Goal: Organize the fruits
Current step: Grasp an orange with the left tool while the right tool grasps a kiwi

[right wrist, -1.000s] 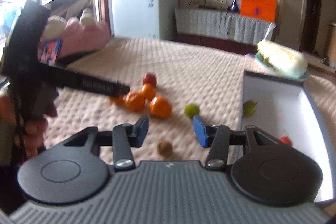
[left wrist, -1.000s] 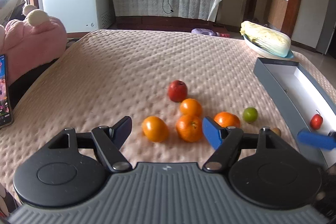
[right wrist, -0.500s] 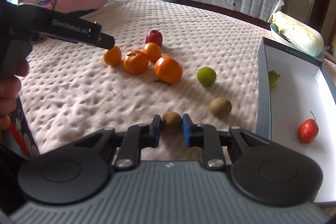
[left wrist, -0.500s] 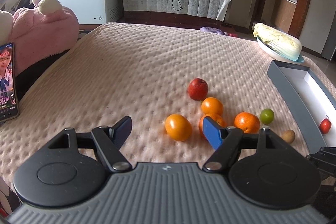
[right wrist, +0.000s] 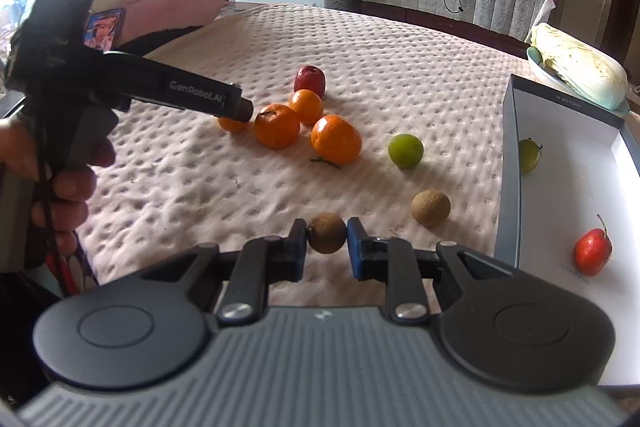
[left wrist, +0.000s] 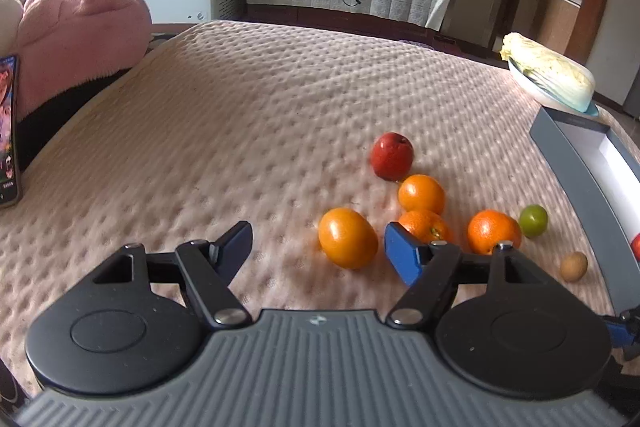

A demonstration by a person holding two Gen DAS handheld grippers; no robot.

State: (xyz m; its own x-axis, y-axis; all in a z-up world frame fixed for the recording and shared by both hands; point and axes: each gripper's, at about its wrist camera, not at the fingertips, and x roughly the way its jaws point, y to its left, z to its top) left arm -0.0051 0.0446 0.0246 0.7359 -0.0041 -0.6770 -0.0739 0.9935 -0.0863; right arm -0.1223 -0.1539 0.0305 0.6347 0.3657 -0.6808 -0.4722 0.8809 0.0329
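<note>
My right gripper (right wrist: 327, 235) clamps a brown fruit (right wrist: 327, 233), probably a kiwi, for the box (right wrist: 507, 163), while my left gripper (left wrist: 318, 247) gapes empty toward an orange (left wrist: 347, 238).

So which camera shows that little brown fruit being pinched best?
The right wrist view: the brown fruit sits centred and sharp, clamped by the right gripper. The left wrist view misses it, showing only the other, loose brown fruit on the bed.

A dimpled, matt pink cloth cover (right wrist: 280, 39) lies under glossy, smooth-skinned oranges (right wrist: 335, 139), a rough, dull brown fruit (right wrist: 327, 233) (pinched by matt blue pads (right wrist: 355, 247)) and a smooth white-lined box (right wrist: 560, 187).
</note>
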